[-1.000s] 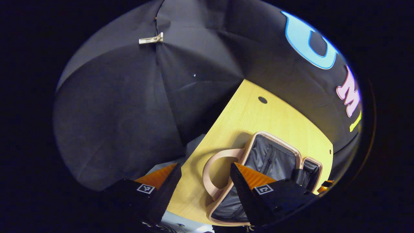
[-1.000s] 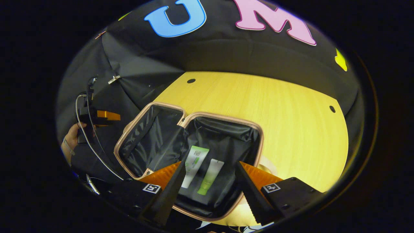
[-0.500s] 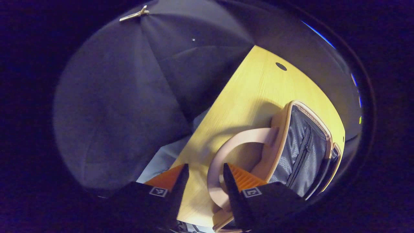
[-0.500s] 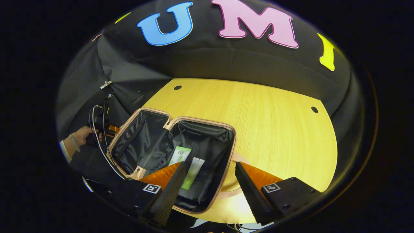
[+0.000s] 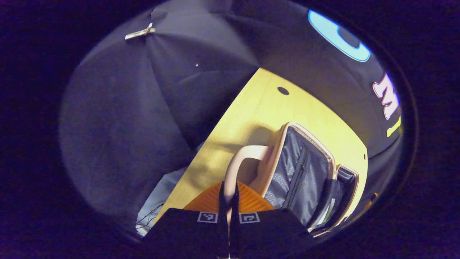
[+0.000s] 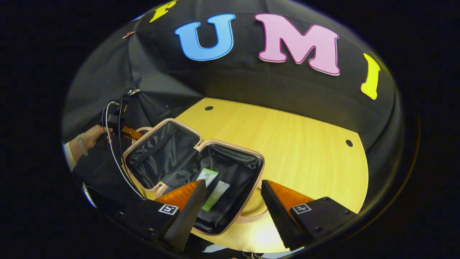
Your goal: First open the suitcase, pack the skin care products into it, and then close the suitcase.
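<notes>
**Left gripper view: handle clamped, case open with tubes inside**

Left gripper view: the left gripper (image 5: pixel 228 201) has its fingers pressed together on the handle (image 5: pixel 240 162) of the suitcase (image 5: pixel 305 172), the thin loop pinched between them. The right gripper (image 6: pixel 233 205) hangs with fingers apart, holding nothing, above the near half of the case.

Position of task items: suitcase lies splayed open on the table (image 6: pixel 287 136); two skin care tubes (image 6: pixel 212 185) rest side by side on the lining of the near half.

Judgement: with the products inside and the lid-side handle gripped, the step in hand looks like closing. To do it well, swing the handle in an arc about the hinge rather than pulling sideways, keep the pinch firm, and keep the right gripper clear of the closing rim.

Materials: handle is a smooth, rigid, pale pink arch; rim matches it. Lining is dark, creased, slightly glossy fabric with a zip pocket. Tubes are flat, white and green. Table is yellow wood grain.
</notes>
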